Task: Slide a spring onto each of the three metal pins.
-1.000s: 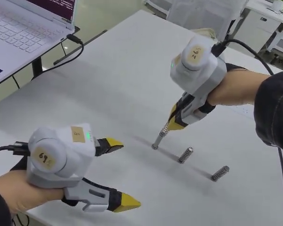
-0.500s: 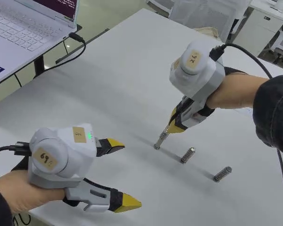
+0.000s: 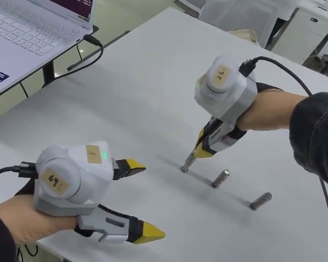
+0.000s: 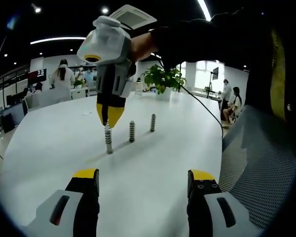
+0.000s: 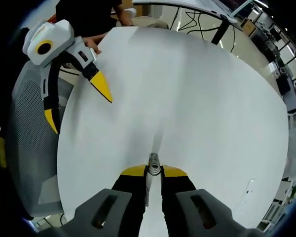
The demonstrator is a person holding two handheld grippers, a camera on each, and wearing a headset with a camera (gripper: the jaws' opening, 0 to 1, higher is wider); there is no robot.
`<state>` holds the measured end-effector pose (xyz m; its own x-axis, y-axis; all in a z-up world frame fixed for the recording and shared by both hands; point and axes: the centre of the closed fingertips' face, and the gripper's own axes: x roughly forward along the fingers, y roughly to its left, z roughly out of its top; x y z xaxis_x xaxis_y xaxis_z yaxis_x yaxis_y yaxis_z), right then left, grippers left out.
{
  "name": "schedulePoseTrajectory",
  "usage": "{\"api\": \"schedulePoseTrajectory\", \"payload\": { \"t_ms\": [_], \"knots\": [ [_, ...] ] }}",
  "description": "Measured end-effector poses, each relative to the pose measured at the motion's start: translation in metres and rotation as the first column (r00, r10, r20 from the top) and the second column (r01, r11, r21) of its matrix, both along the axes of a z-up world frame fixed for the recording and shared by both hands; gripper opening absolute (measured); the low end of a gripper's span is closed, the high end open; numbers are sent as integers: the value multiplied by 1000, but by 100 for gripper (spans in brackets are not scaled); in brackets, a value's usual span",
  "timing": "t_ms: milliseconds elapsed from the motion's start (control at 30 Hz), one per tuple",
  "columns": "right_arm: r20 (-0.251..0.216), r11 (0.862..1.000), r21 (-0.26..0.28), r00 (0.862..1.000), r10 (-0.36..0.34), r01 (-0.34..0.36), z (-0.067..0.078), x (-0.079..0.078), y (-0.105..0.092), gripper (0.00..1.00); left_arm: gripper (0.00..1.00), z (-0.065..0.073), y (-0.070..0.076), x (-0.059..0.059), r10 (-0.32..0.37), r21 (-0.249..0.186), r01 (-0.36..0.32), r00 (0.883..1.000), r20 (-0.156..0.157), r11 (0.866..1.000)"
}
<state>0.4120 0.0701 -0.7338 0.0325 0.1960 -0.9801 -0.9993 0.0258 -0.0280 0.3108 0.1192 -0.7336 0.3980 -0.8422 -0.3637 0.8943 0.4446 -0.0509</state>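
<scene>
Three metal pins stand in a row on the white table (image 3: 126, 98). The near-left pin (image 3: 184, 168) carries a spring (image 3: 190, 159) part way down, and my right gripper (image 3: 202, 151) is shut on that spring from above. In the right gripper view the spring (image 5: 154, 171) sits between the yellow fingertips (image 5: 133, 173). The middle pin (image 3: 221, 178) and the far pin (image 3: 261, 201) each wear a spring. From the left gripper view the same row reads first pin (image 4: 108, 139), middle pin (image 4: 131, 131), far pin (image 4: 152, 122). My left gripper (image 3: 142, 199) rests open near the table's front edge, nothing in it.
A laptop (image 3: 27, 33) on a stand sits beyond the table's left edge, with a black cable (image 3: 95, 52) trailing from it. A mesh chair (image 4: 256, 168) stands close to the table's near side. A potted plant (image 4: 163, 79) stands at the far end.
The right gripper has moved down along the first pin, and the spring sits lower on it. The left gripper has stayed put; the head camera shifted slightly.
</scene>
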Motion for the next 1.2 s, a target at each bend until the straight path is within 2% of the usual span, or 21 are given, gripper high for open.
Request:
{"api": "schedulePoseTrajectory", "payload": {
  "t_ms": [167, 800, 1200],
  "knots": [
    [0, 1000, -1, 1000, -2, 2, -5, 2, 0, 8, 69, 0, 0, 0, 1, 0, -1, 1000, -1, 1000],
    [-21, 1000, -20, 1000, -4, 4, -19, -5, 0, 8, 68, -2, 2, 1, 9, -3, -9, 1000, -5, 1000],
    [-30, 1000, -14, 999, -15, 15, -23, -7, 1, 8, 68, -1, 0, 1, 6, -8, -6, 1000, -7, 1000]
  ]
}}
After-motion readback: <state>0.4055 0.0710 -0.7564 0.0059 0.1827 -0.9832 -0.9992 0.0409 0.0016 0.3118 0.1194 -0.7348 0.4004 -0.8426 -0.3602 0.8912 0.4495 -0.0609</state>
